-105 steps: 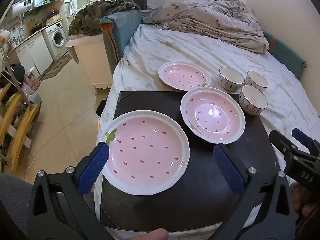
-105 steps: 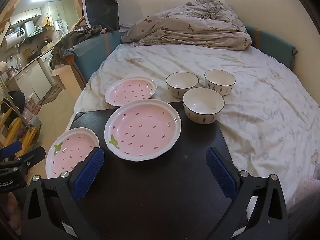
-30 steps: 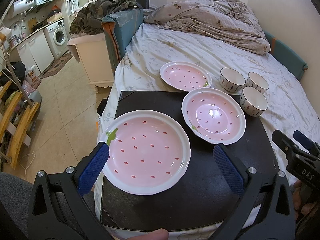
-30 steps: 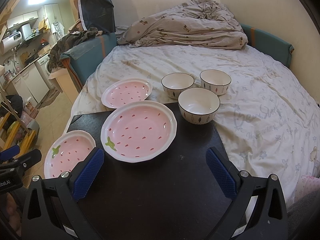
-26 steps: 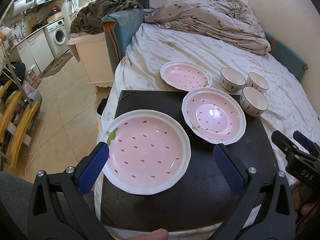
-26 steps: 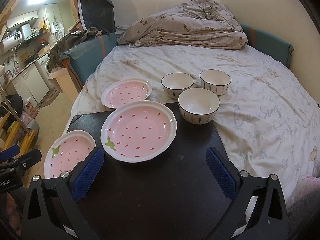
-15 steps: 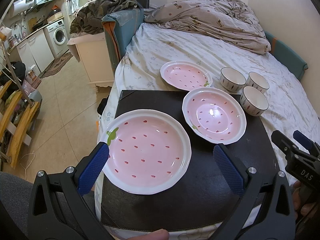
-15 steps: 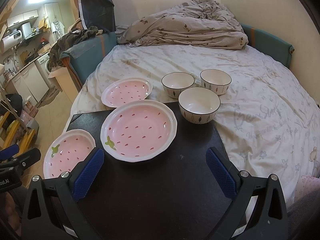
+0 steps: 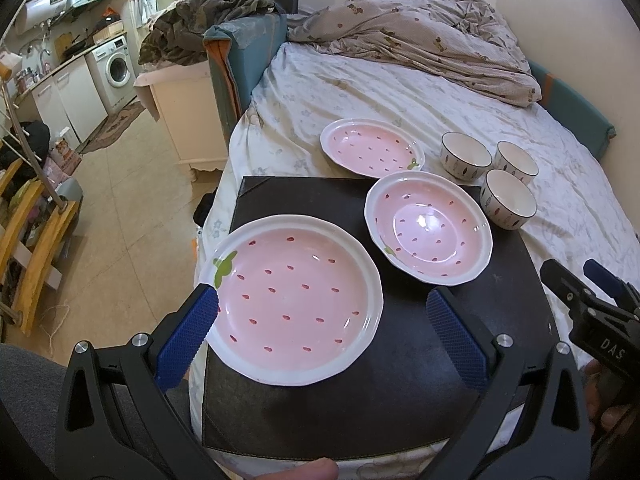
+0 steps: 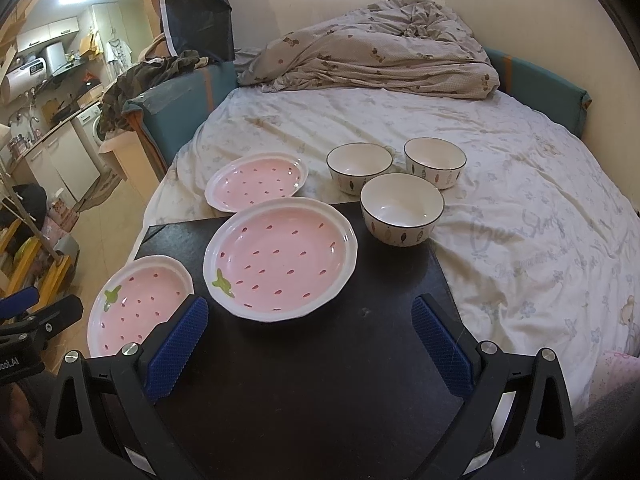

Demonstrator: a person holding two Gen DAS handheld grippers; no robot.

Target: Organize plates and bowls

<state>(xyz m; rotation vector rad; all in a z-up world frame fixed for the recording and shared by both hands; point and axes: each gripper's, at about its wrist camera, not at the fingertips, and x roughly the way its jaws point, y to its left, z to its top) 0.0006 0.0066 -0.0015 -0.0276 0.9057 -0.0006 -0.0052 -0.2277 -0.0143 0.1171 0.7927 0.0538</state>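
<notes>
Left wrist view: both hand-held grippers, left (image 9: 320, 320) and right (image 10: 308, 334), gape wide, holding nothing.

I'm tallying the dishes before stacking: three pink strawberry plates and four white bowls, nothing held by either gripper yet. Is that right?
Not quite: there are three white bowls, not four, as the right wrist view shows. The three pink strawberry plates are there, and the left gripper and right gripper are both open, holding nothing.

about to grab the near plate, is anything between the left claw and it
Nothing visible. The left claw is open, and the near pink strawberry-print ceramic plate lies directly ahead on the black mat, uncovered, apart from the second pink plate.
</notes>
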